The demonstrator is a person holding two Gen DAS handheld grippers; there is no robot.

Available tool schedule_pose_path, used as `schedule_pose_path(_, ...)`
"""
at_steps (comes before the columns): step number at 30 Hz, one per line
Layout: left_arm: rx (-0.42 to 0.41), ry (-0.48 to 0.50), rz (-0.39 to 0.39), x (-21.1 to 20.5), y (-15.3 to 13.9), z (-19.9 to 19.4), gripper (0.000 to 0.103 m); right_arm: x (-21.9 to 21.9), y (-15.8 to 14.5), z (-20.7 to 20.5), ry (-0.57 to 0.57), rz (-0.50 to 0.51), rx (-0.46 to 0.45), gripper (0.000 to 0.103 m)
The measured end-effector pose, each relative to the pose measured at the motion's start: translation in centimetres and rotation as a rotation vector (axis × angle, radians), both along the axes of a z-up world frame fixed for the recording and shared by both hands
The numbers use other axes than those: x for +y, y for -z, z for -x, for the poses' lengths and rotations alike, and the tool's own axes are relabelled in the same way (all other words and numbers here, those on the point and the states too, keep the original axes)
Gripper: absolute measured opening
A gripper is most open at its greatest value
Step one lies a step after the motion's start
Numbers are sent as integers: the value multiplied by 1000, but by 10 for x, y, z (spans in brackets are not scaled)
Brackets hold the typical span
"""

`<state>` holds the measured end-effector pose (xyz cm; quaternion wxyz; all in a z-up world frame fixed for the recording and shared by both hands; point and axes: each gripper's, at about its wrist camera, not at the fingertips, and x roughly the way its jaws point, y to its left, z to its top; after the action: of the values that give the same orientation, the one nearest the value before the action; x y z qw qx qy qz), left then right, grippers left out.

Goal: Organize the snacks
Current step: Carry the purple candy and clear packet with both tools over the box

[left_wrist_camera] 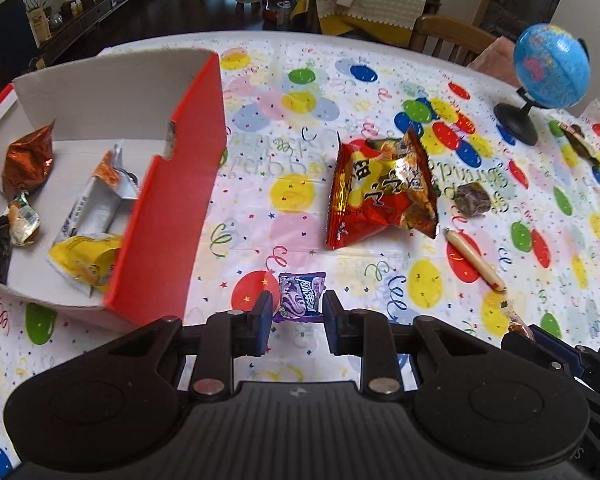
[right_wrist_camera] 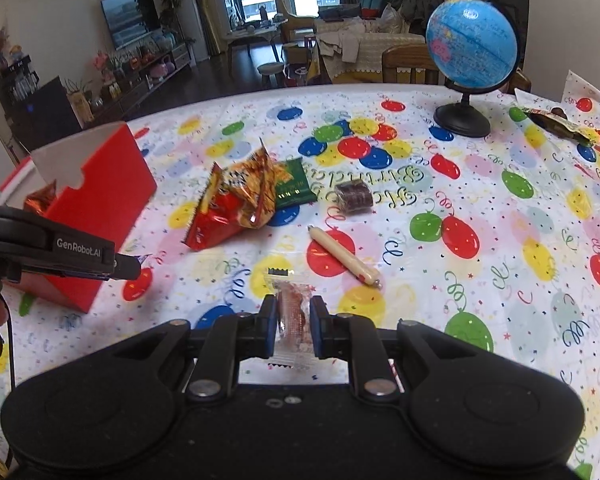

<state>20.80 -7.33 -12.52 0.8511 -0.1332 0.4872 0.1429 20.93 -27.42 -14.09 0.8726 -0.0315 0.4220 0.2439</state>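
Partly done, by my reckoning. The red box [left_wrist_camera: 168, 208], at the left of the left wrist view, already holds several packets: a copper foil bag [left_wrist_camera: 28, 160], a white carton wrapper [left_wrist_camera: 96, 204] and a yellow packet [left_wrist_camera: 84, 258] among them.

Left gripper [left_wrist_camera: 296, 308]: fingers spread, a purple candy packet [left_wrist_camera: 302, 296] lying on the cloth between them, not visibly pinched. Right gripper [right_wrist_camera: 294, 316]: fingers pressed against a clear-wrapped reddish snack [right_wrist_camera: 292, 312], low centre of the right wrist view.

Outstanding on the table: a red and gold crisp bag [left_wrist_camera: 380, 192] at centre, a green packet [right_wrist_camera: 294, 186] tucked behind it, a dark round sweet [left_wrist_camera: 474, 198], a sausage stick [left_wrist_camera: 474, 260], and a dark wrapper [right_wrist_camera: 560, 124] at upper right.

Surface: a balloon-print tablecloth [right_wrist_camera: 500, 240], with a globe [right_wrist_camera: 472, 40] standing at upper right. Beyond: a living room with television [right_wrist_camera: 130, 18], low cabinet, window and draped sofa.
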Motion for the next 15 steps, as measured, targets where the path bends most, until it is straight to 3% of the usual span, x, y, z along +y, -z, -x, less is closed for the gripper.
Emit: schedule_pose_path(15,-135,24,4,19,-57,35,26,24,-58,26,-21,-79,-95,15)
